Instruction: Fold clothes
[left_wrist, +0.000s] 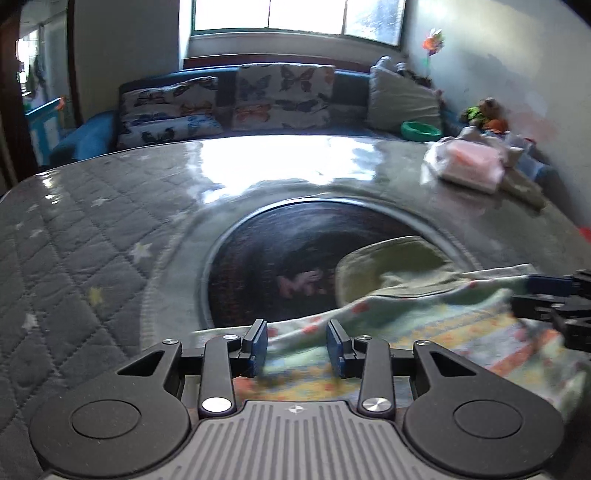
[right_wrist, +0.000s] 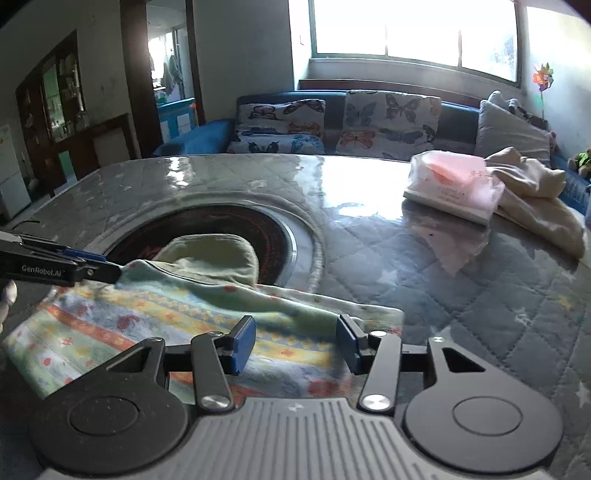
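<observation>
A small patterned garment (left_wrist: 424, 332) with coloured stripes and a plain green lining lies on the table, partly over the dark round inset (left_wrist: 295, 251). It also shows in the right wrist view (right_wrist: 184, 325). My left gripper (left_wrist: 297, 345) is open, its fingers either side of the garment's edge. It appears in the right wrist view (right_wrist: 110, 271) at the garment's left corner. My right gripper (right_wrist: 295, 343) is open over the garment's near right part. It shows at the right edge of the left wrist view (left_wrist: 554, 306).
The table (right_wrist: 443, 295) has a quilted grey cover under glossy plastic. A packet of pink cloth (right_wrist: 454, 188) and a cream garment (right_wrist: 535, 199) lie at the far right. A sofa with butterfly cushions (right_wrist: 332, 122) stands behind the table.
</observation>
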